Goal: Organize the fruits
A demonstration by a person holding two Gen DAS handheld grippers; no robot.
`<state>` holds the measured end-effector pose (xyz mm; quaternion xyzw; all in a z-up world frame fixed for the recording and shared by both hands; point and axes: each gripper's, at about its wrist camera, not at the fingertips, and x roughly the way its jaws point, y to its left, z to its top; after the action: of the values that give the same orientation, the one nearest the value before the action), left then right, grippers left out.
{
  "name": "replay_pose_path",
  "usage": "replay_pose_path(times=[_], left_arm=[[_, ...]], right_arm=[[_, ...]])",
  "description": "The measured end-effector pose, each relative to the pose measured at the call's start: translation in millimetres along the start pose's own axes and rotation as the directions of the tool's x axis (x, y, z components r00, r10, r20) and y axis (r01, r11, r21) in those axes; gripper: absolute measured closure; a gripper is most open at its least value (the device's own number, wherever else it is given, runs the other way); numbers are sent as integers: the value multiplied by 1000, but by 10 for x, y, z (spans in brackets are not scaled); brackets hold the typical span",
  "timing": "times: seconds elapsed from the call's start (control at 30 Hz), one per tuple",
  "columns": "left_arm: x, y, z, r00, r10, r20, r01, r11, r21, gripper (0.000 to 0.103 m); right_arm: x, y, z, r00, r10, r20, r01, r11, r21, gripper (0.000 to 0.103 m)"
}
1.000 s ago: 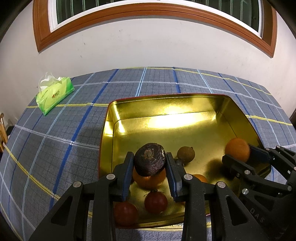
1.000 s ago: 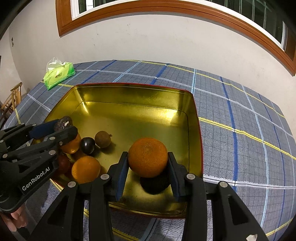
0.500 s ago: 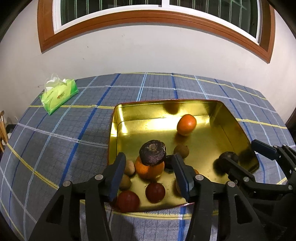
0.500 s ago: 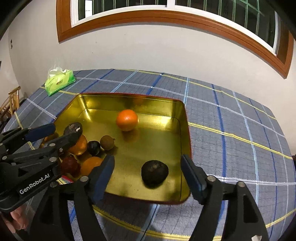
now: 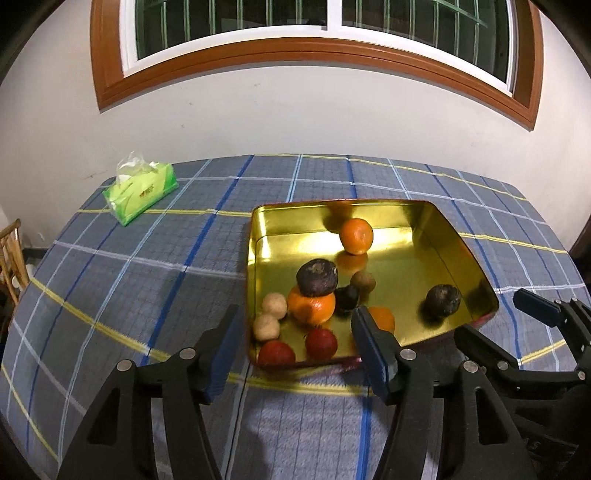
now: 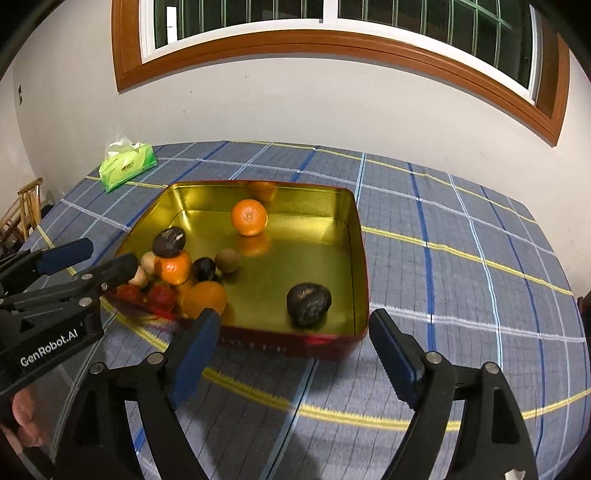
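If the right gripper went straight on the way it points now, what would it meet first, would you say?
Probably the dark wrinkled fruit near the gold tin's front wall; the open right gripper might catch that wall first, since depth is unclear.

This looks like a room in a home, likely a dining area. A table (image 5: pixel 122 280) stands against a plain white wall (image 5: pixel 295 122) and is covered with a grey-blue checked cloth with blue, white and yellow lines. Above it sits a window (image 6: pixel 332 14) in a brown wooden frame, with bars behind the glass. A green pack of tissues (image 5: pixel 140 192) lies near the table's far corner, and a wooden chair (image 6: pixel 26 210) shows at the left edge
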<state>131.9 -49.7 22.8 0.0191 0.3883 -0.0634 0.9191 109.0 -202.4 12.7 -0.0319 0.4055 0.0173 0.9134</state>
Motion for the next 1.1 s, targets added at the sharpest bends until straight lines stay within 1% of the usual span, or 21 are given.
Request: replay_pose_path(times=[0.3,0.67,1.1], left_arm=[[-168,29,-151,1000,22,4,-22,1000,-10,42],[-317,-5,-275,1000,21,3,-21,1000,-3,42],[-417,7,-304,1000,26,16,-26,1000,-5,42]], right_arm=[[-176,76,-126,1000,11,-2,-11,1000,6,21],[-342,150,-221,1000,24,11,-24,1000,12,21],[-415,174,-258,1000,19,17,-19,1000,14,21]])
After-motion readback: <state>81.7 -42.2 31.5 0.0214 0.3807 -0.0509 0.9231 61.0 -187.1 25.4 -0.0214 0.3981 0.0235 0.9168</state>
